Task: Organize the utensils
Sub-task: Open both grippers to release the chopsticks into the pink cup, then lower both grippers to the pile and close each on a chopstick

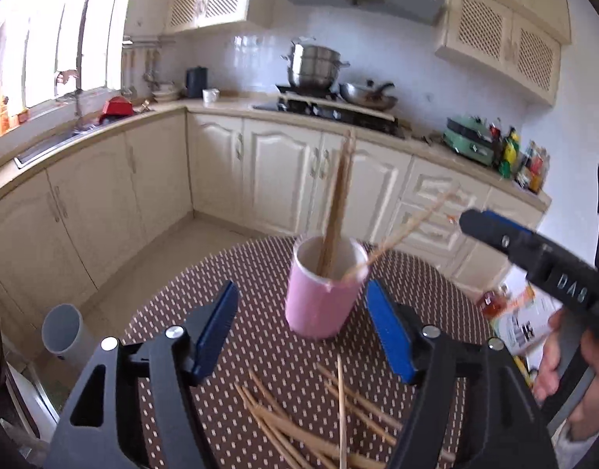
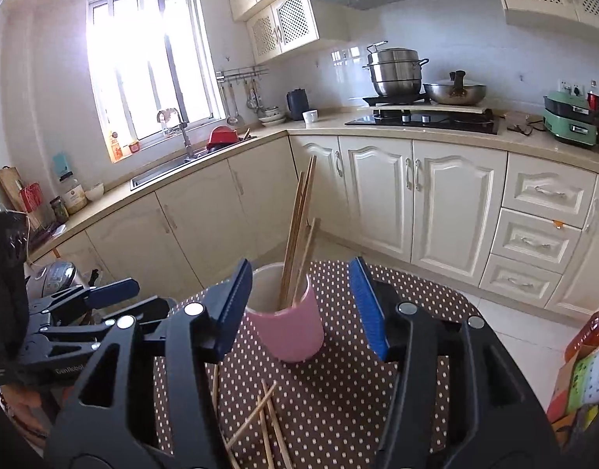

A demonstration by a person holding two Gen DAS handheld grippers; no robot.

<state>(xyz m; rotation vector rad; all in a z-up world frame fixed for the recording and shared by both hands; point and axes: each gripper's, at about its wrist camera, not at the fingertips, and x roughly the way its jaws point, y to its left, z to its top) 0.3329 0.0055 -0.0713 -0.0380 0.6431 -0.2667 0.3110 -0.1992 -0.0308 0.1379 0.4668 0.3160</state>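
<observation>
A pink cup (image 1: 323, 297) stands on a round table with a brown dotted cloth (image 1: 260, 336). Several wooden chopsticks (image 1: 338, 203) stand in it, one leaning right and blurred. More chopsticks (image 1: 319, 422) lie loose on the cloth in front. My left gripper (image 1: 301, 332) is open and empty, just before the cup. My right gripper (image 2: 299, 312) is open and empty, its jaws either side of the cup (image 2: 287, 328) and above it. The right gripper also shows in the left wrist view (image 1: 534, 258), and the left gripper in the right wrist view (image 2: 84, 312). Loose chopsticks (image 2: 260, 422) lie below.
Cream kitchen cabinets (image 2: 416, 195) run around the room. A hob with a steel pot (image 2: 393, 70) and a wok is behind. A sink (image 2: 174, 164) is at the left. A bottle and box (image 2: 585, 363) stand at the table's right. A grey bin (image 1: 65, 332) is on the floor.
</observation>
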